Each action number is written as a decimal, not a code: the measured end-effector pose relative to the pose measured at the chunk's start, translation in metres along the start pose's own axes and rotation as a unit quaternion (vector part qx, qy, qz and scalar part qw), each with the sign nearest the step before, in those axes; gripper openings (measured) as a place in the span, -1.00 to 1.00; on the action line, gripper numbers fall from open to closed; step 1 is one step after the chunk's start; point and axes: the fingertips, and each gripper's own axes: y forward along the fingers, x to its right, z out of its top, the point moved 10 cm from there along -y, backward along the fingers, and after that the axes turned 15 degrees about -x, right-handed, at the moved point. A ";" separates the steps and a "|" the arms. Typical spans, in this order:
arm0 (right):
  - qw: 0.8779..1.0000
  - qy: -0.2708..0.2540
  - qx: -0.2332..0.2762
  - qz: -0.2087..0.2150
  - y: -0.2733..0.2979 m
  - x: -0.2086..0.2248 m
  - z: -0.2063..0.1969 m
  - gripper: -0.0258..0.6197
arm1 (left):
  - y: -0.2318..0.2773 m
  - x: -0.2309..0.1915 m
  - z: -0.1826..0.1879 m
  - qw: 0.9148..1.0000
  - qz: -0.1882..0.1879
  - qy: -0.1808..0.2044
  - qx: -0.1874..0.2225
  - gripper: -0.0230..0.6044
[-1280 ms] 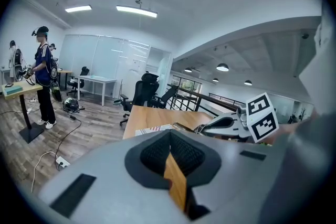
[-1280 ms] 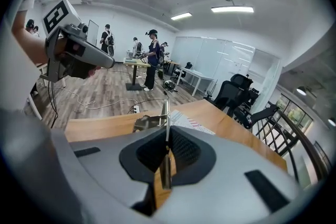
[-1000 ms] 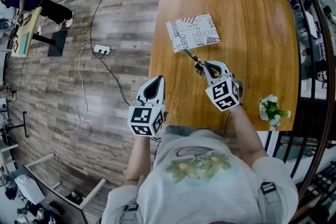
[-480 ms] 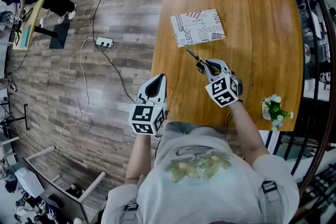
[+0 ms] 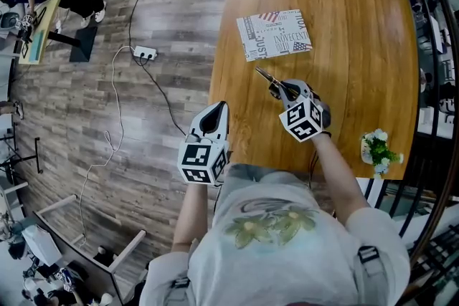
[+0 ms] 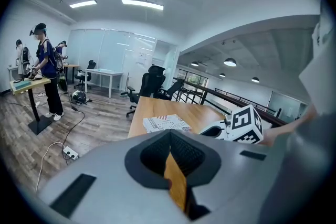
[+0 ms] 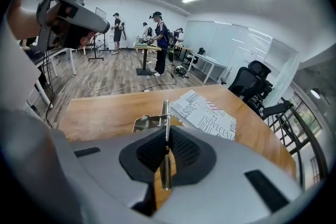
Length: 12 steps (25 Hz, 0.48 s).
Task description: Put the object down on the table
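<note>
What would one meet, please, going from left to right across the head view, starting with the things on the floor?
Power strip → left gripper → right gripper, shut on a metal tool → potted flowers. The printed card is left out, as it spans the right gripper's place in the order.

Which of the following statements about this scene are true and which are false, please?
1. The right gripper is shut on a metal tool. True.
2. A printed card lies flat on the table. True.
3. The left gripper holds the card. False: its fingers are shut on nothing, well away from the card.
4. The plant stands on the card. False: it stands apart from it, near the table's right edge.
</note>
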 end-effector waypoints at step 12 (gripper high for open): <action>0.999 -0.011 -0.038 0.007 0.036 -0.009 -0.010 -0.89 | 0.001 -0.002 -0.006 1.000 0.006 -0.008 -0.008 -0.88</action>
